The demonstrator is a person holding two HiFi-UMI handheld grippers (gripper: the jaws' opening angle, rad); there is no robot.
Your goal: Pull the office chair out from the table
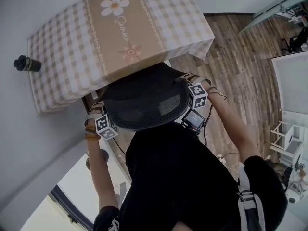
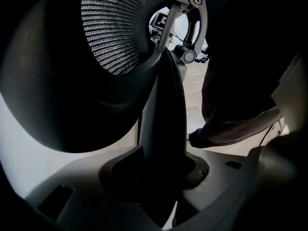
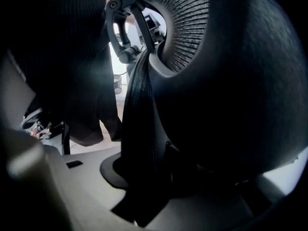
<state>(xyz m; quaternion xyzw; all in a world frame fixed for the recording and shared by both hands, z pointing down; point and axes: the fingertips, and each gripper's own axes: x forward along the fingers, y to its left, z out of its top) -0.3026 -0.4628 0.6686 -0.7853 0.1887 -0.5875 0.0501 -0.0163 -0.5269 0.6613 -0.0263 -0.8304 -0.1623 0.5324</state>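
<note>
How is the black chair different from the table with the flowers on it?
The chair is black with a curved mesh back; the table is flat and beige-checked, with flowers. The chair is pinched at its two sides by the left tongs and the right tongs; nothing grips the table. What they share is a spot: the chair back is right by the table's near edge.
</note>
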